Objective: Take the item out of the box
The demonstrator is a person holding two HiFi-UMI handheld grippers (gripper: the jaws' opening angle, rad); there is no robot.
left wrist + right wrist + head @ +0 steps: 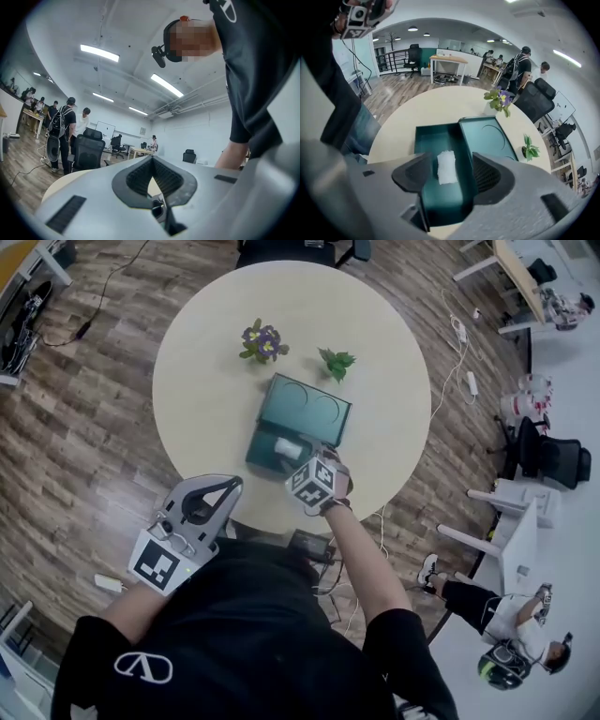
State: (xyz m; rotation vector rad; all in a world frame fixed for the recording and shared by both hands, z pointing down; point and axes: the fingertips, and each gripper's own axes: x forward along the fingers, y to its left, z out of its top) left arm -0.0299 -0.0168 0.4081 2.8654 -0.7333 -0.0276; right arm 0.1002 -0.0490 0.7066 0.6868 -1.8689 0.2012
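The person's bare right forearm reaches up from the lower middle of the head view to the near edge of the round cream table (206,381), carrying the grey plastic right gripper (302,457) with its marker cube over the dark green rectangular box (258,442). In the right gripper view its jaws stand apart, ribbed black pads facing each other and pressing on nothing; the small white item (446,167) shows between them, lying lower down on the box floor, not grasped. The item is oblong, soft-edged and slightly crinkled, pale against the smooth green inside, at the centre of the frame. The flat lid (309,409), embossed with two circles, lies open just above and right of the box. The left gripper (232,484) hangs at lower left, off the table, jaws closed together and empty
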